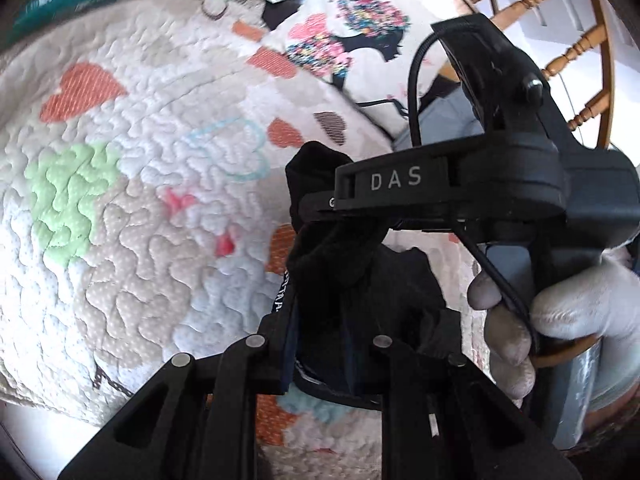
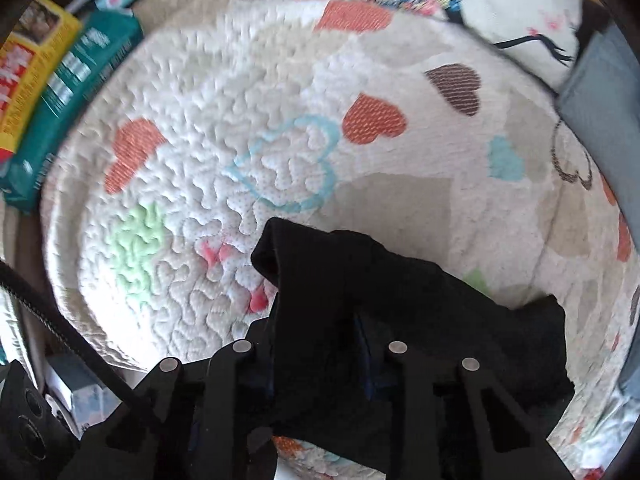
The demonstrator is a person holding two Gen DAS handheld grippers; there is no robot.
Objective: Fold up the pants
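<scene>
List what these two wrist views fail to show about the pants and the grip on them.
- Left wrist view: most of the black pants is hidden behind the right gripper and the glove.
- Right wrist view: the pants drape over the right gripper's jaws, hiding the grip.
- Both views: pants' lower part cut off by the bottom edge; shape and fold stage unclear.

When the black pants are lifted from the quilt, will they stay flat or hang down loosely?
Probably hang loosely: the black pants bunch and droop around the right hand-held gripper. They look soft, crumpling in the left hand-held gripper. Likely light.
</scene>
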